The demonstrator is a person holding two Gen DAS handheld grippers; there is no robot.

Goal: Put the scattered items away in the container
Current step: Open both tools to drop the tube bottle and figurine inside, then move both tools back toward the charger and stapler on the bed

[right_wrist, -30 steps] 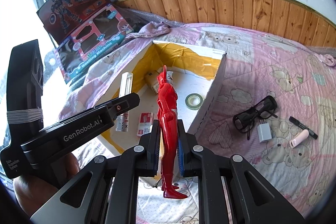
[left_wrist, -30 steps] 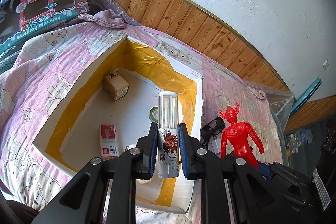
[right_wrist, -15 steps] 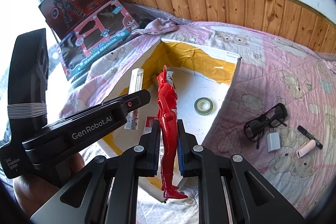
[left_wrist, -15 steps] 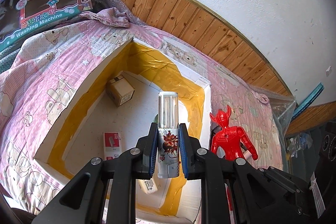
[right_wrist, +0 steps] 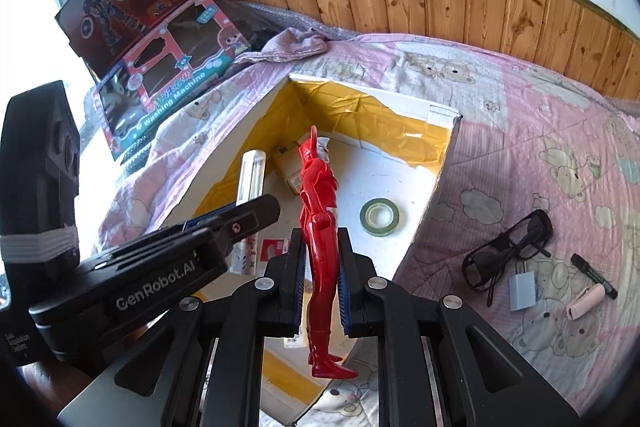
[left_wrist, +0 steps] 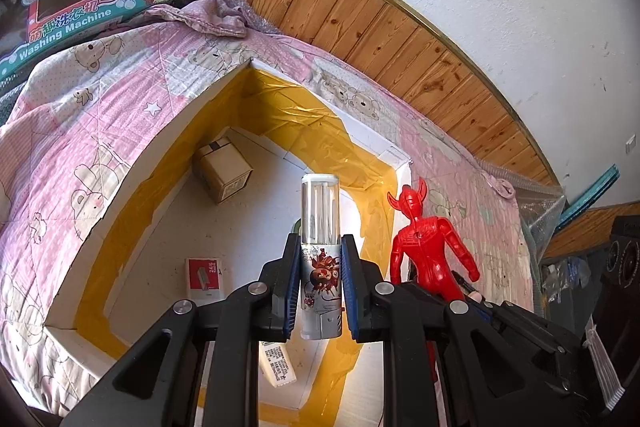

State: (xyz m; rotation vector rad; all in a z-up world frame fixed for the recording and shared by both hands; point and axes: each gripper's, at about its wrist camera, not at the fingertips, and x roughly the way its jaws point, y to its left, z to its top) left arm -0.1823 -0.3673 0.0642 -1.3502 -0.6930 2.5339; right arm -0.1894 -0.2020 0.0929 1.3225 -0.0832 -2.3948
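Box point(left_wrist: 120, 187) on the bed, open, yellow-taped inside. Red figure point(right_wrist: 318, 227) above its near edge, right gripper point(right_wrist: 320, 287) jaws pinching the waist: hollow plastic, light, stiff, likely slick; torso is the best hold. Tube point(left_wrist: 320, 255) over the box floor, left gripper point(left_wrist: 320, 287) clamped on its printed lower half; clear top may crack.

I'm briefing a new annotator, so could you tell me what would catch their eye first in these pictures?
The bright red figure, upright and clamped in the right gripper above the white box, stands out first. Beside it, the left gripper holds a clear-topped tube over the same box. Glasses lie on the pink quilt.
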